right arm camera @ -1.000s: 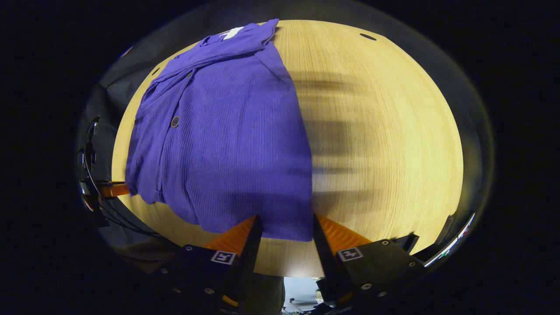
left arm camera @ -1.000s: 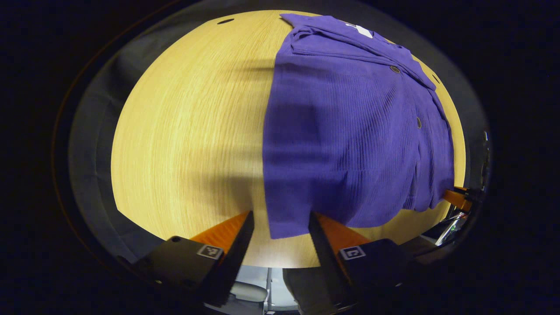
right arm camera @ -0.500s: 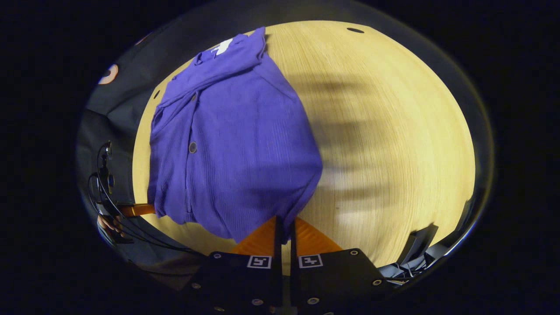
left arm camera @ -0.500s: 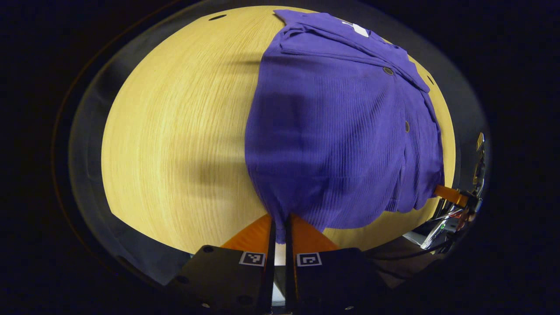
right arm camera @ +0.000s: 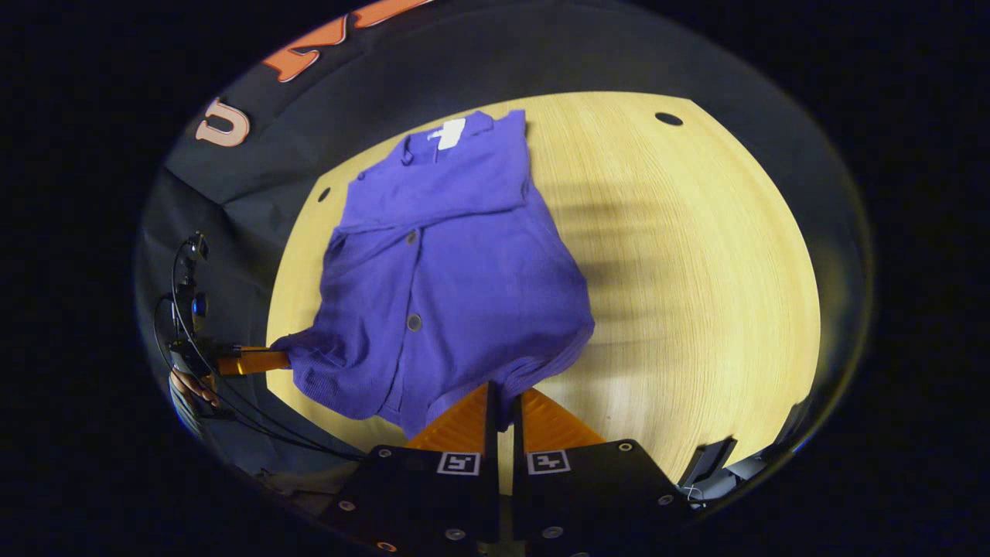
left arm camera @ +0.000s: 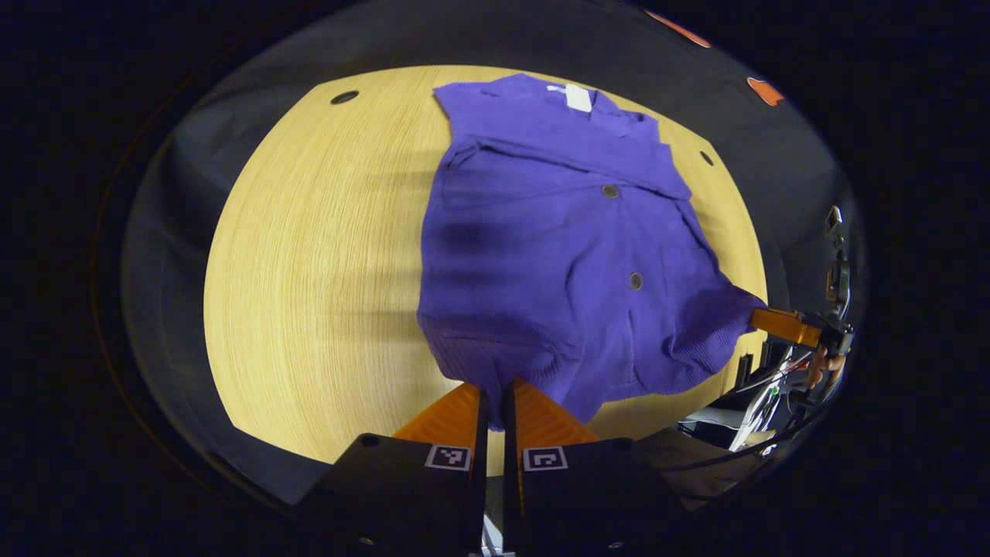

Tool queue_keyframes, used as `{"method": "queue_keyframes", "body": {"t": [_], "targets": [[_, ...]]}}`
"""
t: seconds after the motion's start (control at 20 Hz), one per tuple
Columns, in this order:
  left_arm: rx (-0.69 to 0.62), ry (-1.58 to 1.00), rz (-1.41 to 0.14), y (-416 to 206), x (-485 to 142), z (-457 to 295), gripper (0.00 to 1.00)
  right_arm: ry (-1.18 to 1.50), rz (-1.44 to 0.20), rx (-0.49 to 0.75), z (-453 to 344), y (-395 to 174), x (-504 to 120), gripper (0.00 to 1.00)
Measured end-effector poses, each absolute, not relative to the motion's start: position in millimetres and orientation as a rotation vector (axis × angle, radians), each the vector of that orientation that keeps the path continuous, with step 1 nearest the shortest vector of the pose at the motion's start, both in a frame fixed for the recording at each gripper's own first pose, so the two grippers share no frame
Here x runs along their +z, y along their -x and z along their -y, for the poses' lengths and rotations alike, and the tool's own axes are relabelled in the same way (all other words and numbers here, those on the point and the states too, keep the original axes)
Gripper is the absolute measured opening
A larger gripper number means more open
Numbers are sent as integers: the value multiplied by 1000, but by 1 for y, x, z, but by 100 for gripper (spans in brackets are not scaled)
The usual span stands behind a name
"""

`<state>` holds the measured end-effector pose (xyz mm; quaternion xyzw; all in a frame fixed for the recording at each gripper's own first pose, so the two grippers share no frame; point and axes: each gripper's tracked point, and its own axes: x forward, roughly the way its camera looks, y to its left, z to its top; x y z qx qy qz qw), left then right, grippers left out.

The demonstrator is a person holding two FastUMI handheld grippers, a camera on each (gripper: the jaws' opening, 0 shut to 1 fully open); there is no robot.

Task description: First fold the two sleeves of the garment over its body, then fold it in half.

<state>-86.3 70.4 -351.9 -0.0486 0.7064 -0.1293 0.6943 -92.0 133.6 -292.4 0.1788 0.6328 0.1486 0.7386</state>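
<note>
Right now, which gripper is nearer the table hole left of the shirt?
Left. The left gripper holds the shirt's hem corner on the hole's side; the right gripper holds the other corner, across the shirt.

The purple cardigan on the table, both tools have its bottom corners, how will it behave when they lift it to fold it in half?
Probably floppy: the purple cardigan already bunches and puckers where the left tool and right tool pinch its hem. The middle of the hem will likely sag between the two grips. Its ribbed knit looks grippy, so it should drag on the wooden table rather than slide.
</note>
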Motion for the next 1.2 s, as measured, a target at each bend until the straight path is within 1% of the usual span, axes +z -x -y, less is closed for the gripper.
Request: {"method": "queue_keyframes", "body": {"t": [0.15, 0.35, 0.55, 0.7, 0.9, 1.2], "targets": [[-319, 68, -1534, 56, -339, -69, 10, -394, -1334, 342, -140, 66, -274, 7], [-338, 80, -1487, 21, -327, -66, 10, -396, -1267, 347, -145, 29, -253, 7], [-342, 86, -1424, -30, -313, -64, 10, -380, -1205, 345, -144, -8, -233, 7], [-340, 92, -1370, -77, -299, -64, 10, -379, -1159, 328, -148, -49, -223, 7], [-331, 80, -1319, -134, -290, -65, 10, -372, -1107, 308, -147, -98, -214, 7], [-304, 45, -1263, -219, -295, -64, 10, -370, -1079, 287, -148, -167, -223, 7]]}}
